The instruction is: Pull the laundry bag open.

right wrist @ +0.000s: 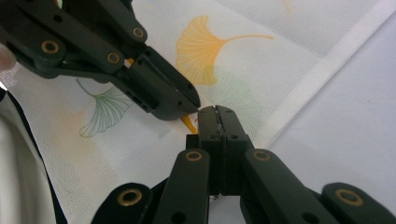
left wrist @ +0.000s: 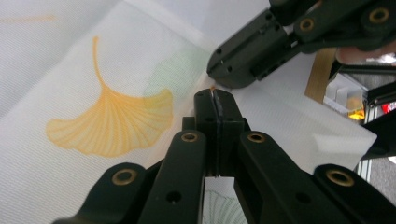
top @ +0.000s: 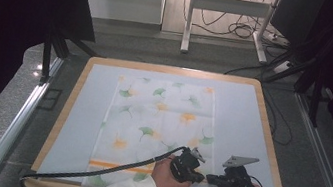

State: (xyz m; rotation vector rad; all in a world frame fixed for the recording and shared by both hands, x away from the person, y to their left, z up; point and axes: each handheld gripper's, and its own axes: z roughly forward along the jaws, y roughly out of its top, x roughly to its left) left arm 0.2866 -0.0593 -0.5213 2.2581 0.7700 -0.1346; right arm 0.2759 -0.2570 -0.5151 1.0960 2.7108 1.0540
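Cloth (top: 160,123) flat on surface (top: 258,138), mid frame. Left gripper (top: 197,178) and right gripper (top: 210,179), fingers fully closed, nothing visibly pinched, tips near cloth's lower-right corner. Risk: closed fingers only drag and wrinkle cloth.

Even, soft light falls from above on the worktop (top: 76,109), which reads bright and pale, while the room's left and right sides sink into near black. Shadows are faint. The high view is slightly soft and grainy. In both gripper views the near black links blur, the cloth (left wrist: 93,70) weave stays sharp.
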